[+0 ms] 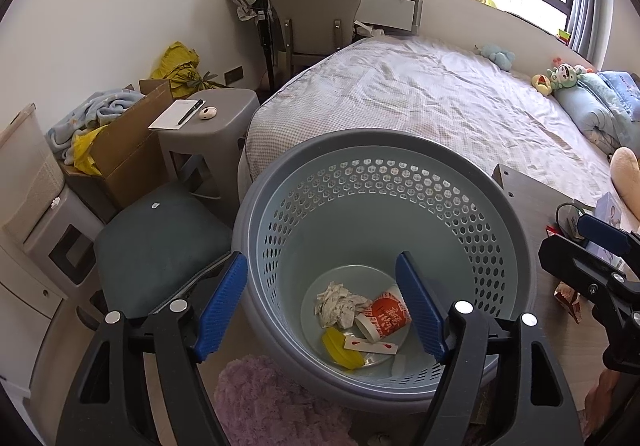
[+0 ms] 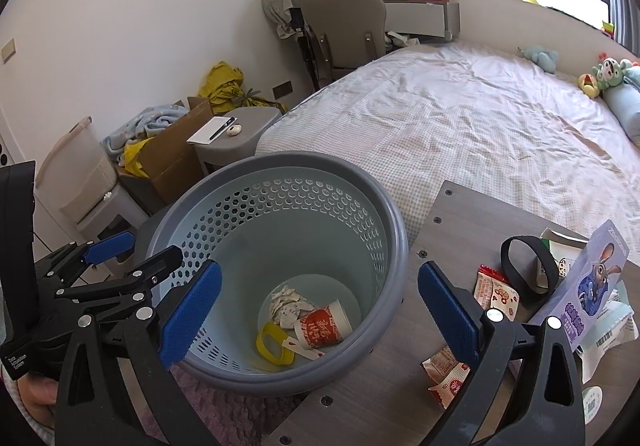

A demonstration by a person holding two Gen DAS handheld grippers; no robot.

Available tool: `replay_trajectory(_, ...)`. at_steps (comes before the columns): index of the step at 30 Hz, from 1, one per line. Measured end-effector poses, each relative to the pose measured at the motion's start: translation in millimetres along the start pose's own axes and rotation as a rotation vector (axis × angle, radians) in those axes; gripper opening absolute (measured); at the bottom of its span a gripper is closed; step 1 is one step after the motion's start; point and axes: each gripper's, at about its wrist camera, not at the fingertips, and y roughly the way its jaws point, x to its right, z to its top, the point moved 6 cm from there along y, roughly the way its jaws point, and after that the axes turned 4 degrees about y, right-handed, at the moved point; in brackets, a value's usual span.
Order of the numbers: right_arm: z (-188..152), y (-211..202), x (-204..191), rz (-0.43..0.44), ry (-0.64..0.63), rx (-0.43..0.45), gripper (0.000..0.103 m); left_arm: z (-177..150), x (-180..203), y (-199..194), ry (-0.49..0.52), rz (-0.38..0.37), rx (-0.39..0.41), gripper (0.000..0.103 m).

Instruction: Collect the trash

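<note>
A grey perforated trash basket (image 1: 516,230) (image 2: 394,221) stands beside a grey table. In it lie a red paper cup (image 1: 386,316) (image 2: 322,328), a crumpled paper (image 1: 338,304) (image 2: 286,304), a yellow lid (image 1: 340,348) (image 2: 272,344) and a small white strip. My left gripper (image 1: 324,306) (image 2: 110,246) is open and empty above the basket's near-left rim. My right gripper (image 2: 320,318) (image 1: 600,234) is open and empty above the basket's right rim and table edge. Red-and-white snack wrappers (image 2: 494,292) (image 2: 446,376) lie on the table.
The table (image 2: 448,221) also holds a black strap loop (image 2: 528,270), a purple rabbit-print box (image 2: 596,286) and papers. Behind is a bed (image 1: 420,97); to the left are a grey stool (image 1: 208,125), a cardboard box (image 1: 128,141) and a dark seat cushion (image 1: 160,242). A pink fuzzy rug (image 1: 272,402) lies below.
</note>
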Motion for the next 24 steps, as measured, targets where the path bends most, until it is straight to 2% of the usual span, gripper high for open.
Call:
replay_trajectory(12, -16.8, -33.4, 22.5, -0.041, 0.04, 0.024, 0.097, -1.6, 23.6, -19.0, 0.028, -0.03, 0.026, 0.077)
replay_trajectory(24, -49.9, -83.1, 90.0, -0.152, 0.145, 0.054, 0.097, -6.0, 82.9, -38.0, 0.096, -0.108, 0.05, 0.077)
